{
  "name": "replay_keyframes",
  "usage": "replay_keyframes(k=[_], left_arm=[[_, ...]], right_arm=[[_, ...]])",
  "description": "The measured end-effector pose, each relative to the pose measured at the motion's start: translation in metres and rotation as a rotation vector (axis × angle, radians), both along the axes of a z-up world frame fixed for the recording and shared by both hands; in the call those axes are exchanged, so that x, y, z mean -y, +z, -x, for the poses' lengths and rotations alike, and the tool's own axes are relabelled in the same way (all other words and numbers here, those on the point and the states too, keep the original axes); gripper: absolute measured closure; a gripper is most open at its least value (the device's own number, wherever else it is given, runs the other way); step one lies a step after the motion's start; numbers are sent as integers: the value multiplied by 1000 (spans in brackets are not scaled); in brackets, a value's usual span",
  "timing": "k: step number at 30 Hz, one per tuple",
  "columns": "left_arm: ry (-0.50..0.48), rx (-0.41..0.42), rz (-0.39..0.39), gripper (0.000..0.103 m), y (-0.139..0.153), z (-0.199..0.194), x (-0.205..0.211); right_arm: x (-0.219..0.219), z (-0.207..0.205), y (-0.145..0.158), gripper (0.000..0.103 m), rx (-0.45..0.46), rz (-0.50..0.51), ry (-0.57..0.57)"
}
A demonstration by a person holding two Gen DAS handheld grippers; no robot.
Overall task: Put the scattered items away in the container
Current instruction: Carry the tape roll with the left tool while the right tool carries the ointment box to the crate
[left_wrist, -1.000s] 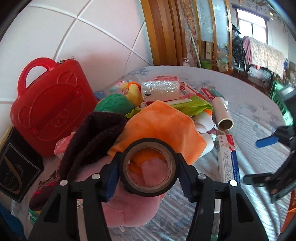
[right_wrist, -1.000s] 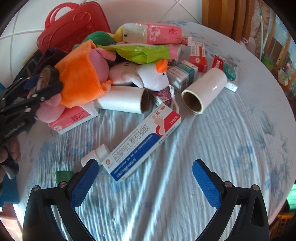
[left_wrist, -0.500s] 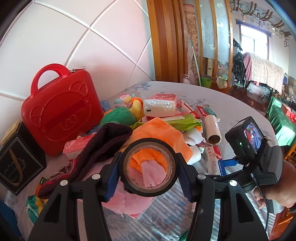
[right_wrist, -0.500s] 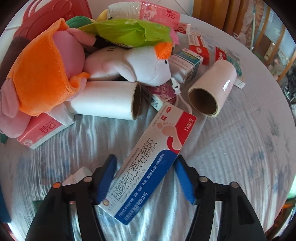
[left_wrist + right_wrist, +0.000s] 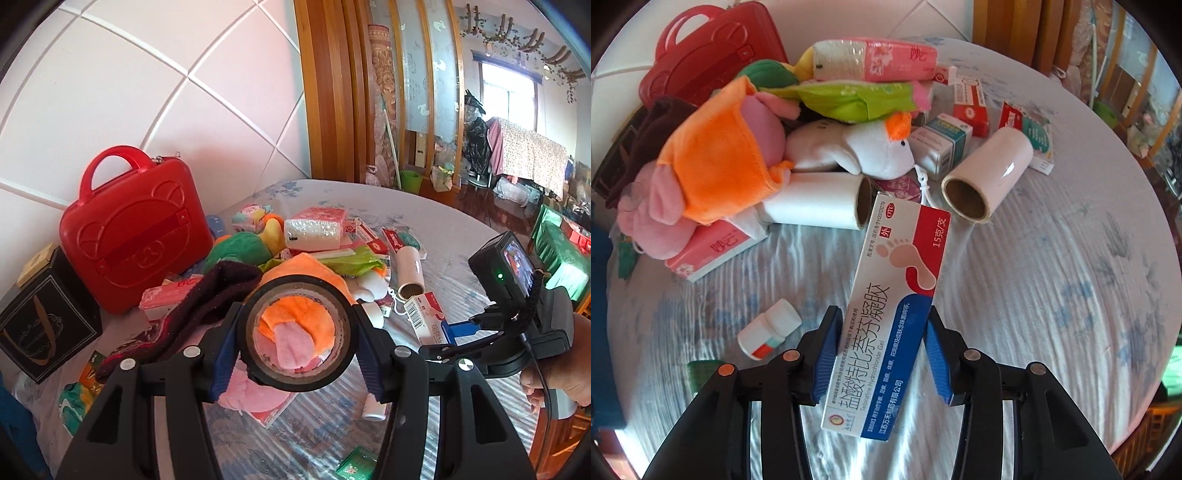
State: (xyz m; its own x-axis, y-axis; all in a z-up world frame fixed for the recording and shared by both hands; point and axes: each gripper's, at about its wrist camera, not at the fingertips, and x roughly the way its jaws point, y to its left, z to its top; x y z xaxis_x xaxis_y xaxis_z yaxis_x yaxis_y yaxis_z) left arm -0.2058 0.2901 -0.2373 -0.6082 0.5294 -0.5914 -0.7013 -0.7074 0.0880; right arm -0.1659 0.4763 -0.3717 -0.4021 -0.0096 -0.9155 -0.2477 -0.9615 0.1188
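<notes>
**Both grippers loaded above a cluttered round table**

The red case (image 5: 133,236) stands upright and zipped shut against the tiled wall, at the back left of the table (image 5: 1052,295); its inside cannot be seen. A black box (image 5: 40,314) sits just beside it at the table's left edge, also closed.

The left gripper (image 5: 297,332) is clamped on a roll of dark tape (image 5: 295,382), held on edge above the pile of plush toys (image 5: 716,162). The right gripper (image 5: 881,354) pinches a long ointment box (image 5: 890,306) across its width, the box tilted up off the cloth.

Scattered things crowd the back half: two cardboard rolls (image 5: 988,177), tissue packs (image 5: 875,59), small medicine boxes (image 5: 942,146), all touching or overlapping. A white pill bottle (image 5: 768,328) lies alone, near the right gripper's left finger.

Bare cloth runs along the near and right sides up to the round edge.
</notes>
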Motion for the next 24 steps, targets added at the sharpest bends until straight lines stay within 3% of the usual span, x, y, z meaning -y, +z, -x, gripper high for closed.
replay_keyframes(k=[12, 24], left_arm=[[47, -44, -35, 47, 41, -28, 30], [79, -115, -73, 47, 99, -77, 78]], right_arm=[[6, -20, 68, 60, -105, -28, 25], [42, -61, 139, 60, -193, -49, 63]])
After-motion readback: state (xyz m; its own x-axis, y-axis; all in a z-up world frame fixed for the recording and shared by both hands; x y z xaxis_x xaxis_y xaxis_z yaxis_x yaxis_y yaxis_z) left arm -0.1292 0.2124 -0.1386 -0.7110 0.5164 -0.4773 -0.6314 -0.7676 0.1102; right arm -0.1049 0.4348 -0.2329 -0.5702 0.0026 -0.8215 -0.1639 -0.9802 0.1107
